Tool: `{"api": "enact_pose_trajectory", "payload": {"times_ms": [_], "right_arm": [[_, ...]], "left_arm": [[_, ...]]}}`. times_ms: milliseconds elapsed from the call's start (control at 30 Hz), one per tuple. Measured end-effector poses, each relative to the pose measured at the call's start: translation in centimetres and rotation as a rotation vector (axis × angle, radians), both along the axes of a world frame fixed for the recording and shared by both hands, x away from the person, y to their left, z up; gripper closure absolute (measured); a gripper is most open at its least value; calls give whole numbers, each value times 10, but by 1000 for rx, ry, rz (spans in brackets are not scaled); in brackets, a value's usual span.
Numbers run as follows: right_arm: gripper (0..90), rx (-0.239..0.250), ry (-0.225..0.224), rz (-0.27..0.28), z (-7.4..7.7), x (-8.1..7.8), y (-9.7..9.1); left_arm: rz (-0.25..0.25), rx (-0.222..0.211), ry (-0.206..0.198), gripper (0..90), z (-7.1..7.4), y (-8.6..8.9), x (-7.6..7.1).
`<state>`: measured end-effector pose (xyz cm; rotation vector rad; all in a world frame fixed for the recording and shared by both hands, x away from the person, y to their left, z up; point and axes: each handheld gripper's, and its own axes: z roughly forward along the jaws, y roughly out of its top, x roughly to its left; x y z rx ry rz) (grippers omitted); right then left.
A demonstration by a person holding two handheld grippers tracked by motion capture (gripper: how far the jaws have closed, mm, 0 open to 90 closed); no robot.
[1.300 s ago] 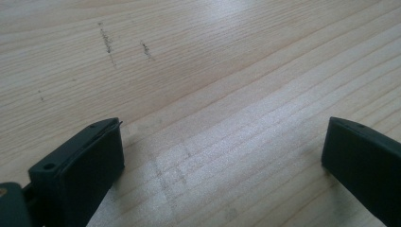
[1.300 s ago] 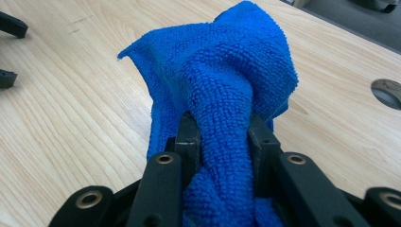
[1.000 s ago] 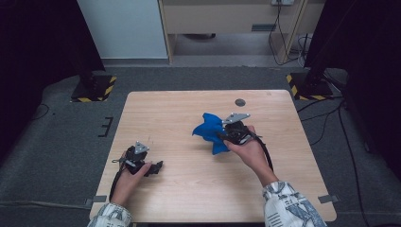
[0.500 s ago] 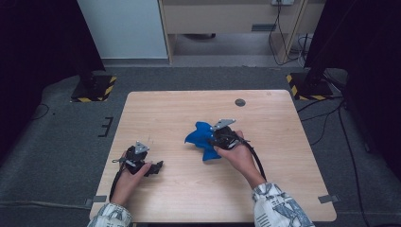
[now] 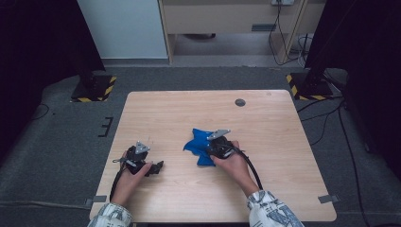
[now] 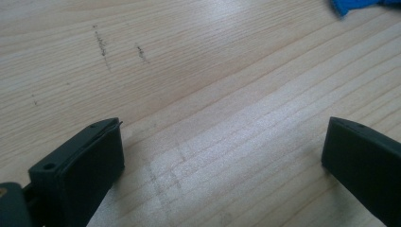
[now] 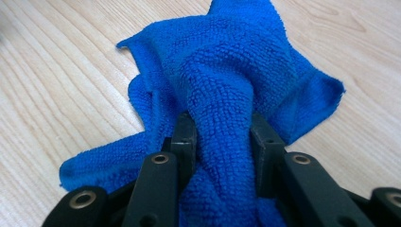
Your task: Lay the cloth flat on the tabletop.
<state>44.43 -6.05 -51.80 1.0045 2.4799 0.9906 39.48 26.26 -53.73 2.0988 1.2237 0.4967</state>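
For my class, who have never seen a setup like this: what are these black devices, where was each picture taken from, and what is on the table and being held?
A person sits at a wooden table holding a hand-worked clamp with two black jaws in each hand. One picture looks down from above; the other two come from small cameras riding on each tool, looking along its jaws. The left tool rests on the table with its jaws wide apart and bare wood between them. The right tool pinches a fold of a crumpled blue cloth, which lies near the middle of the table. A small dark round spot sits near the far edge.
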Motion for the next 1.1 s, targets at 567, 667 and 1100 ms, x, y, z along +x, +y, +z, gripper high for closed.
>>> {"api": "enact_pose_trajectory", "payload": {"times_ms": [567, 667, 1100], "right_arm": [[134, 9, -31, 5, 7, -17, -1], [110, 32, -43, 14, 14, -20, -4], [340, 90, -82, 33, 40, -22, -21]], "left_arm": [[-8, 2, -3, 0, 0, -5, 0], [-10, 0, -14, 23, 1, -4, 0], [-12, -57, -103, 137, 20, -14, -7]]}}
